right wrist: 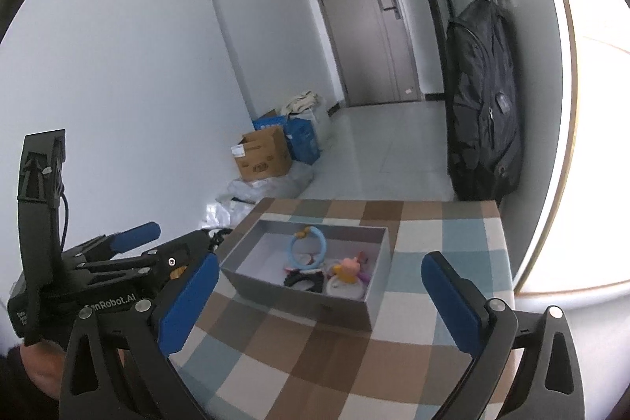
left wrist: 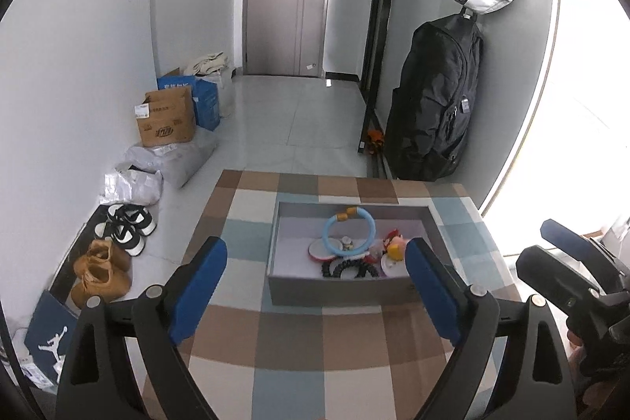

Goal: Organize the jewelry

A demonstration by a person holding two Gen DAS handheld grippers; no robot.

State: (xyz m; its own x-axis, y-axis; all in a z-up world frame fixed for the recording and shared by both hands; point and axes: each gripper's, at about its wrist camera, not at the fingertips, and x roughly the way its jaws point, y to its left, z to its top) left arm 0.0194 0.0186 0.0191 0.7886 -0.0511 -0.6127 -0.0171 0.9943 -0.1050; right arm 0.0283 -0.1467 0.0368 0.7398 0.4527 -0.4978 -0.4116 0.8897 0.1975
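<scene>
Jewelry sits in the grey box (left wrist: 346, 286) on the checked table (left wrist: 275, 333): blue ring (left wrist: 348, 229), black bracelet (left wrist: 346, 268), pink charm (right wrist: 348, 268). Left gripper (left wrist: 315, 280) and right gripper (right wrist: 321, 296) both spread wide, nothing between pads, hovering short of the box.

1. The left gripper (right wrist: 136, 241) is showing white lettering on its black body, reading "nRobot.AI", its start hidden.
2. A blue bag (left wrist: 49, 337) is displaying a white jumping-figure logo.
3. The cardboard box (left wrist: 167, 121) is carrying print too small to read.
</scene>
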